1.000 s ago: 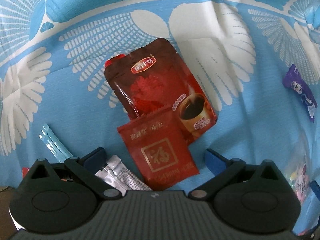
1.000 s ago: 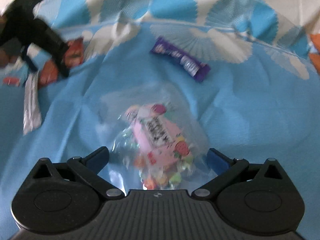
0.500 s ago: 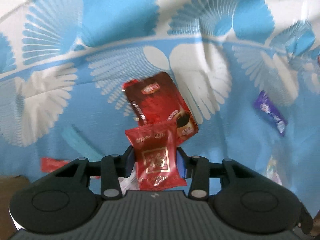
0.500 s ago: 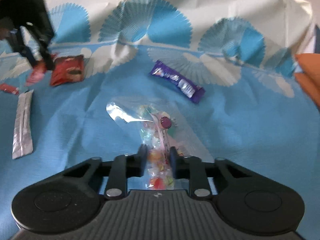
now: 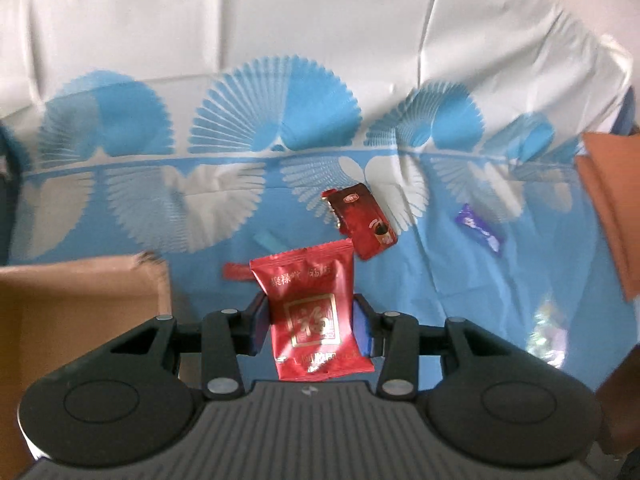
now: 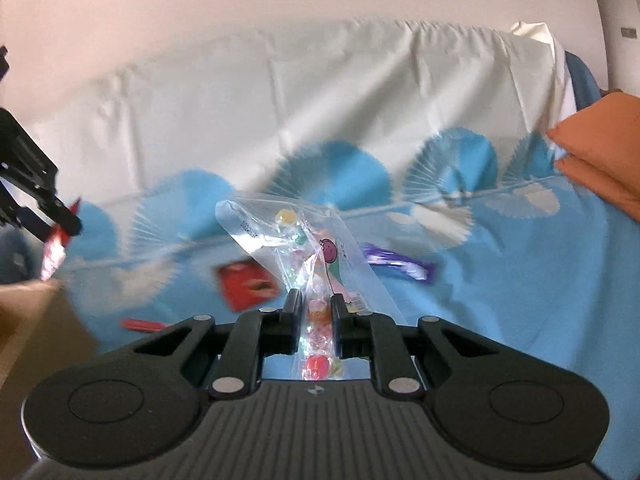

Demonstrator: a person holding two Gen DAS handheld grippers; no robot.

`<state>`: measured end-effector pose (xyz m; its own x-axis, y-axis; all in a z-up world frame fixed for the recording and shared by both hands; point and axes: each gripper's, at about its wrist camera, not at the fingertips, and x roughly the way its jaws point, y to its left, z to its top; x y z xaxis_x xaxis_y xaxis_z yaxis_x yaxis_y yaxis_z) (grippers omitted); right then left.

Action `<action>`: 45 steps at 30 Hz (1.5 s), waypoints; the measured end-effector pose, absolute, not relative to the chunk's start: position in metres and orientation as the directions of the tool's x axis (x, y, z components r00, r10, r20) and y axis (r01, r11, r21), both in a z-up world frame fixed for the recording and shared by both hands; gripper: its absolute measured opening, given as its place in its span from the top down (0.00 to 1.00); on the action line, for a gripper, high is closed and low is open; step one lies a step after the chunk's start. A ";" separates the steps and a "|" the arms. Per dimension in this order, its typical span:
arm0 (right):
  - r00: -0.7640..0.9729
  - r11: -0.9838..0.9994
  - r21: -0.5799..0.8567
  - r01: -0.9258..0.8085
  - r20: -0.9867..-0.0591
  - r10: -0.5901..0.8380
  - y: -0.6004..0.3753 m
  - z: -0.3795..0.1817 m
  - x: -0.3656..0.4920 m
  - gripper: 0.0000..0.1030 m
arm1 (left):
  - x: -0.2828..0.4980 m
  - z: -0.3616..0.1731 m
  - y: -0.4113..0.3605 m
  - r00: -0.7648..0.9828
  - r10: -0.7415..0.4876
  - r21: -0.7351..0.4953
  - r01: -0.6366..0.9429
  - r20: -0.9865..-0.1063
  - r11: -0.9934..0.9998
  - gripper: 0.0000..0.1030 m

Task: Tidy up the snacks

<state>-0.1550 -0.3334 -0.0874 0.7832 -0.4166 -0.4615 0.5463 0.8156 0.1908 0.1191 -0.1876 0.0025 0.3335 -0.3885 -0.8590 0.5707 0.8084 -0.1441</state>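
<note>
Cardboard box (image 5: 80, 312) at your far left, on blue-and-white patterned cloth (image 5: 460, 280). Your left gripper (image 5: 312, 320) clamps red square snack packet (image 5: 316, 312), lifted above cloth beside box. Behind it, dark red coffe sachet (image 5: 364, 220) lies on cloth, purple candy bar (image 5: 480, 234) further right. Your right gripper (image 6: 314, 312) pinches clear bag of mixed candies (image 6: 304, 248), raised off cloth. Orange cushion (image 6: 600, 152) at right edge.

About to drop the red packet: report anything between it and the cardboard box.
Nothing visible does. The left claw holds the red packet off the cloth; the cardboard box lies open just left.
</note>
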 end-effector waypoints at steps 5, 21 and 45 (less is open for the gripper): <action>0.838 0.868 0.240 0.435 -0.460 -0.293 -0.255 -0.051 -0.169 0.85 | 0.077 0.046 -0.103 0.373 -0.425 -0.169 0.555 -0.825 0.814 0.54; 0.862 0.977 0.211 -0.038 -0.487 0.139 -0.034 0.009 -0.189 0.84 | -0.049 0.042 0.128 0.501 -0.289 -0.050 0.437 -0.816 0.898 0.54; 0.849 0.994 0.038 -0.098 -0.518 0.104 0.036 0.028 -0.199 0.84 | -0.084 0.029 0.199 0.529 -0.358 -0.148 0.397 -0.769 0.906 0.54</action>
<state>-0.1994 0.0361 0.0281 0.8492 0.1036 -0.5179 -0.0978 0.9945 0.0385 -0.0840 0.1994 0.0290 0.5291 -0.3577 -0.7695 0.3968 0.9059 -0.1483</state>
